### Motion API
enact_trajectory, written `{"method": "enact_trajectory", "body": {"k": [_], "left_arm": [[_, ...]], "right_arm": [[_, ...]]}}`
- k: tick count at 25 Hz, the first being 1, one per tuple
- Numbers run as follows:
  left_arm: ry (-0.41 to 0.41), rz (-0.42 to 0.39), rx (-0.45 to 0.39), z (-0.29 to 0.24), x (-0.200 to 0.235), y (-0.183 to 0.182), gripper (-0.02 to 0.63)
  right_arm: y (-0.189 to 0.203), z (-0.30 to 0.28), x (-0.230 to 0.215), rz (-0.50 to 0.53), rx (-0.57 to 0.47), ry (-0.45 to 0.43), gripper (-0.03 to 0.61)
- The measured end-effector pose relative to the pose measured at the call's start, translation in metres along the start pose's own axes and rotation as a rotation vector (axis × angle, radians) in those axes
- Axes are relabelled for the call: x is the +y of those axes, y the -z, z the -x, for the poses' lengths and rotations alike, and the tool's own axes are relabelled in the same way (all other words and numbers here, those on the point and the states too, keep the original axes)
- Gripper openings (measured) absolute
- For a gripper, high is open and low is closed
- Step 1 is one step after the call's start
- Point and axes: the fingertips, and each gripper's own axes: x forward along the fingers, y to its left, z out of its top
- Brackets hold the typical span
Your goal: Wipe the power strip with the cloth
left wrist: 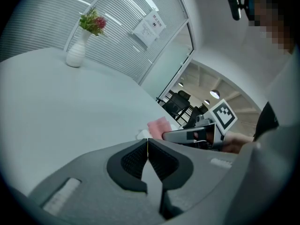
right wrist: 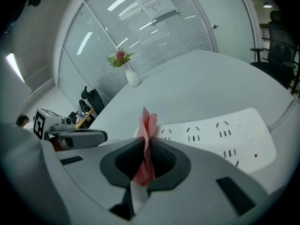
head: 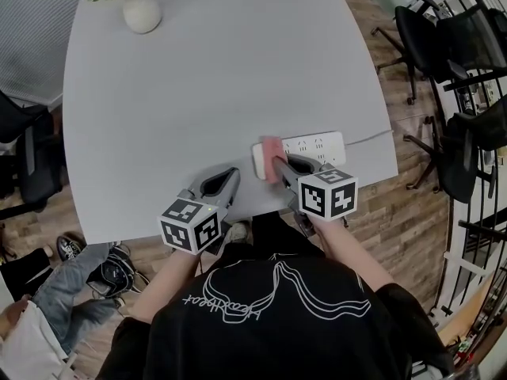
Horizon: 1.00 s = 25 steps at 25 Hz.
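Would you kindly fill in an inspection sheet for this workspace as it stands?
Surface: grey table.
Job's things: white power strip near the front edge; pink cloth at its left end.
Clutter: vase with flowers at the far corner.
Grippers: left tongs shut, empty; right tongs shut on the cloth.
Cables: the strip's cable runs towards the right edge.
Surroundings: black chairs, wooden floor.

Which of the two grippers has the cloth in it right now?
The right gripper: its fingers pinch the pink cloth at the power strip's end. The left gripper is shut on nothing, beside the strip.
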Motion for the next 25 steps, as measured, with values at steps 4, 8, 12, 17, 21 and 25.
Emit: {"method": "enact_trajectory", "body": {"k": [4, 8, 12, 17, 21, 25], "left_arm": [[0.012, -0.006, 0.012, -0.005, -0.003, 0.001, 0.014], [0.017, -0.006, 0.018, -0.007, -0.002, 0.001, 0.014], [0.024, -0.007, 0.023, -0.011, -0.004, 0.0, 0.014], [0.028, 0.009, 0.031, -0.018, -0.006, 0.001, 0.014], [0.032, 0.012, 0.031, -0.024, -0.012, -0.001, 0.014], [0.038, 0.007, 0.04, -0.027, -0.015, 0.001, 0.014]], "right_arm": [[-0.002, 0.007, -0.011, 0.004, -0.01, 0.024, 0.038], [-0.003, 0.013, -0.022, 0.016, -0.025, 0.066, 0.038], [-0.004, 0.023, -0.035, 0.009, -0.038, 0.095, 0.038], [-0.005, 0.036, -0.057, -0.003, -0.055, 0.132, 0.038], [-0.005, 0.049, -0.074, -0.025, -0.073, 0.151, 0.04], [-0.006, 0.063, -0.093, -0.022, -0.091, 0.193, 0.04]]}}
